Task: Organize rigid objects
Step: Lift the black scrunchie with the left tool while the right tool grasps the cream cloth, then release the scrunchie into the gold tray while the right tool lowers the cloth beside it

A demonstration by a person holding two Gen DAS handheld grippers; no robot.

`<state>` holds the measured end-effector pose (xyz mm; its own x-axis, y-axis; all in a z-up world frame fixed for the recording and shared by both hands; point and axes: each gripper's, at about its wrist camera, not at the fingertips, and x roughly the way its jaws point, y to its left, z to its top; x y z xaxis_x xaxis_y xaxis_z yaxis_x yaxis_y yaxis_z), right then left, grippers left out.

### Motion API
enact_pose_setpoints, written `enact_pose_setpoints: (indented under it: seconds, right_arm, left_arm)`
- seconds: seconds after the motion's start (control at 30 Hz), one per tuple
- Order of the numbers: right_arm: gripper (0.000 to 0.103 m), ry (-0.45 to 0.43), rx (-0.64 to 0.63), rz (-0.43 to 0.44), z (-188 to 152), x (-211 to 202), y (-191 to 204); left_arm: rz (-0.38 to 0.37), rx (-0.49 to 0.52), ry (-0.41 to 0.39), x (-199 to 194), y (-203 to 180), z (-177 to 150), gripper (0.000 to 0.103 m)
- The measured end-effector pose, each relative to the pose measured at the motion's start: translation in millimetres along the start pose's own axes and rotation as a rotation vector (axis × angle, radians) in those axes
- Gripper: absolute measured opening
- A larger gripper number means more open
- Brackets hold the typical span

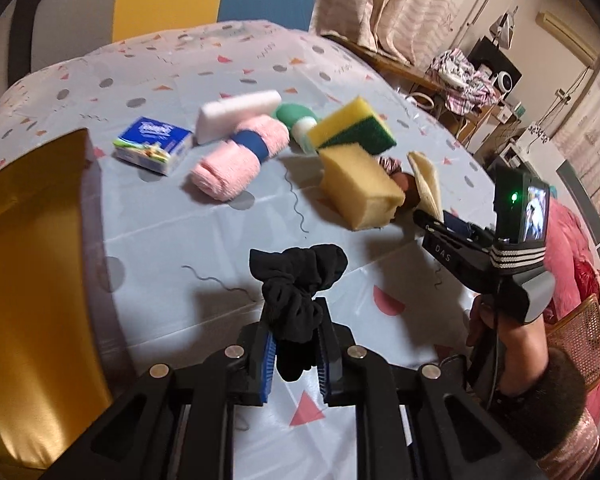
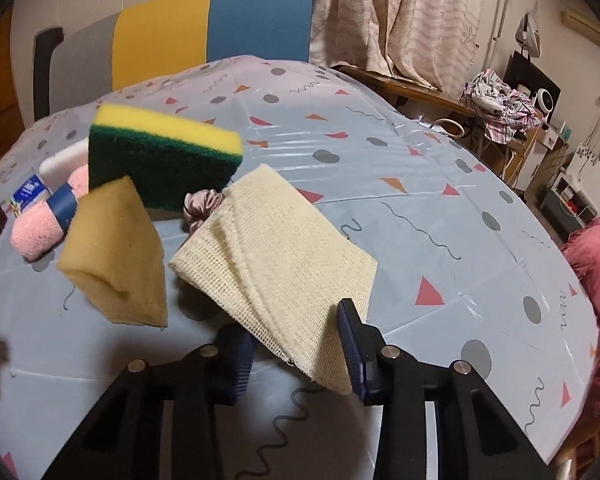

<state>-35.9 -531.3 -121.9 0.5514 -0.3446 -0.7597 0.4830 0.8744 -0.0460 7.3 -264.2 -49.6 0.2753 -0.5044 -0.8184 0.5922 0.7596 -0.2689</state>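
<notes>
Left wrist view: left claw [image 1: 296,344] is clamped on a black scrunchie [image 1: 298,280], near the gold box [image 1: 32,260] on its left. Right claw [image 2: 296,344] pinches a cream cloth [image 2: 276,256], long side pointing far-left.

Left gripper [image 1: 296,344]: matt black plastic body, ribbed blue pads, bright metal pins; crinkled matt black cloth scrunchie [image 1: 298,280] between its fingers. Right gripper [image 2: 296,344]: same plastic, coarse cream mesh cloth [image 2: 276,256] between the pads. Ahead: porous tan sponge [image 2: 116,252], yellow foam sponge with rough green scourer face [image 2: 160,156], fluffy pink towel roll [image 1: 236,160], satin-sheen pink scrunchie [image 2: 200,208]. Tablecloth [image 2: 440,208] glossy, creased plastic film.
</notes>
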Motion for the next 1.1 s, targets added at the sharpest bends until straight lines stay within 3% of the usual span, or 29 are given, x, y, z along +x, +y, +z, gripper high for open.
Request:
enact_pose_setpoints:
  seconds: [0.2,0.53,0.83,1.1]
  right_arm:
    - [0.023,-0.031,0.099,0.051,-4.4,-11.9,-8.8]
    - [0.012,-0.065,0.242,0.153,-20.7,-55.2,-9.4]
    - [0.010,-0.070,0.290,0.217,-30.9,-87.1,1.5]
    - [0.009,-0.063,0.292,0.266,-34.8,-108.8,21.9]
  left_arm:
    - [-0.008,-0.035,-0.032,-22.3,15.0,-5.1,0.016]
    - [0.022,-0.137,-0.103,-61.2,66.2,-11.9,0.016]
    - [0.112,-0.236,-0.144,-81.7,129.2,-15.7,0.016]
    - [0.222,-0.355,-0.157,-90.1,209.5,-11.8,0.016]
